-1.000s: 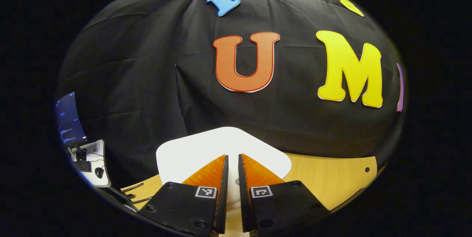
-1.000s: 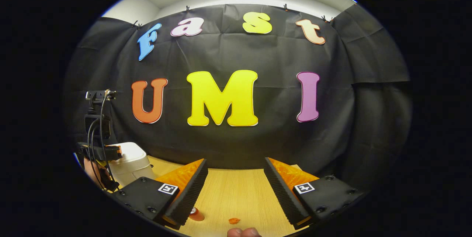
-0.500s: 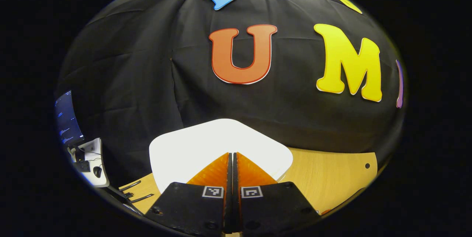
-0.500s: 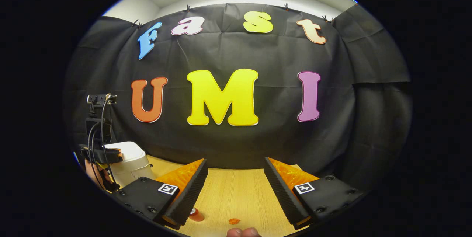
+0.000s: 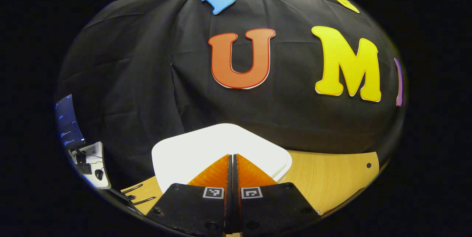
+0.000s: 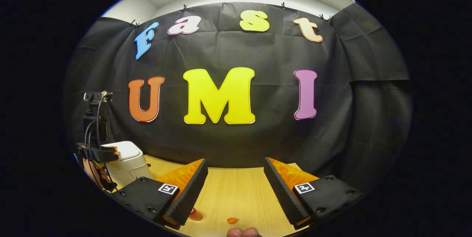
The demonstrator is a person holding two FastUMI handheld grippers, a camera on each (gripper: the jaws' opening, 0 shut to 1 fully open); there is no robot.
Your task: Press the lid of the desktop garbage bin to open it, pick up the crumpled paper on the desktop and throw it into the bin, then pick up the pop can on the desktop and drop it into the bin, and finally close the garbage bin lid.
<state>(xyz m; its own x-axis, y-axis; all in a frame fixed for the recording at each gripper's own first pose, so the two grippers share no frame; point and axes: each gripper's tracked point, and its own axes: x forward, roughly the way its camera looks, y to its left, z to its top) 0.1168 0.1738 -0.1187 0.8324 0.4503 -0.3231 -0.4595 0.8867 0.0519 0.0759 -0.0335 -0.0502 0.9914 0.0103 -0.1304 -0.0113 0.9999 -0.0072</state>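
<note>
While the left hand-held gripper (image 5: 232, 163) has its fingers pressed together on nothing, its tips sit over the near edge of the white bin lid (image 5: 206, 145), which looks closed and lies straight ahead of it. Seen from the right, the bin (image 6: 127, 161) stands near the desk's (image 6: 236, 192) far left corner, with the left hand-held gripper at its near side. The right hand-held gripper (image 6: 236, 178) hangs wide open and empty, well apart from the bin. The left one is therefore the nearer and likely presser, pushing downward. Whether the tips touch the lid cannot be told.
</note>
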